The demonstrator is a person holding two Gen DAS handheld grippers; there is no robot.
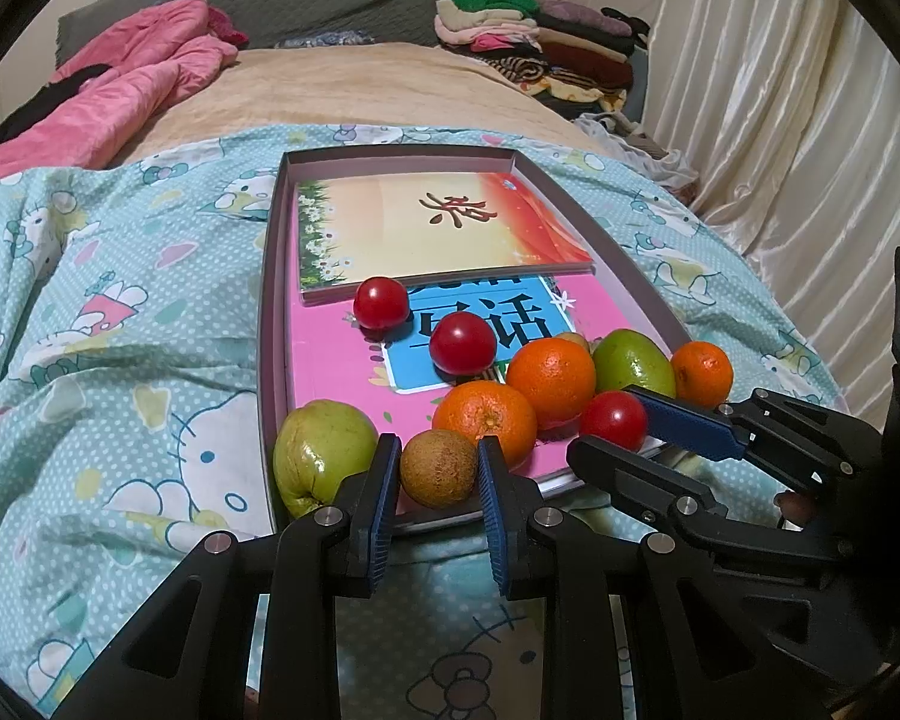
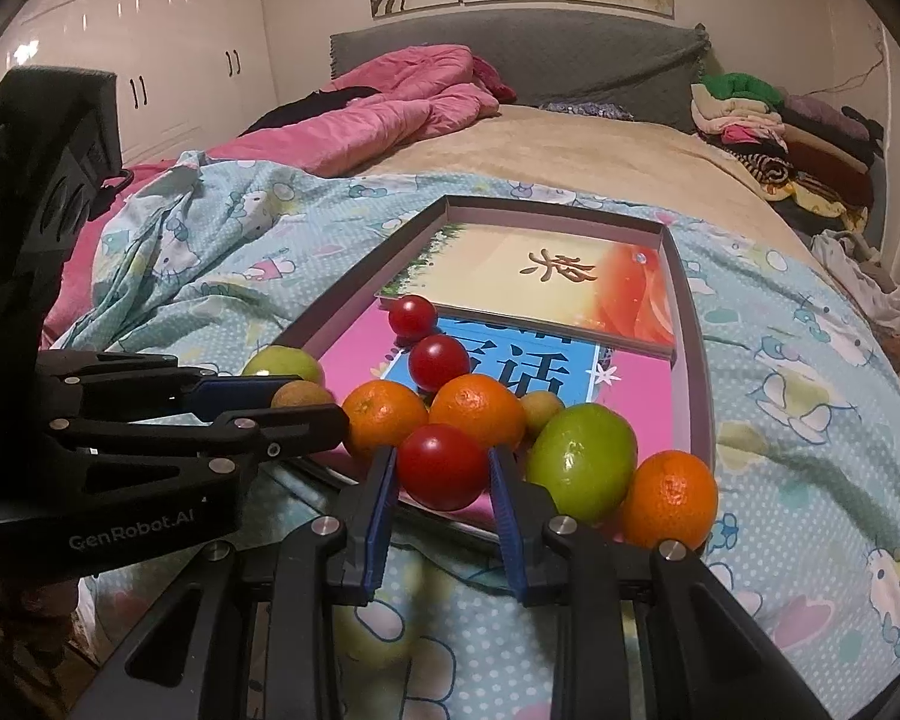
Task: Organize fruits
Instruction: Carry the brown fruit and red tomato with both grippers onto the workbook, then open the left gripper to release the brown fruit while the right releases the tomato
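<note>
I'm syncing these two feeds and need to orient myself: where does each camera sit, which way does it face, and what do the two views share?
Left wrist: rides the left gripper, looking along its fingers at a brown round fruit between them; the right gripper enters from the right.
Right wrist: rides the right gripper, facing the near red tomato between its fingers; the left gripper enters from the left.
Shared: the shallow box of books, fruit row, bed.

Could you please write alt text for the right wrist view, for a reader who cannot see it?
The right claw brackets a red tomato at the near edge of a shallow box of books on a bed. Oranges, green fruits and two more tomatoes cluster around it; the left claw reaches a brown fruit.
</note>
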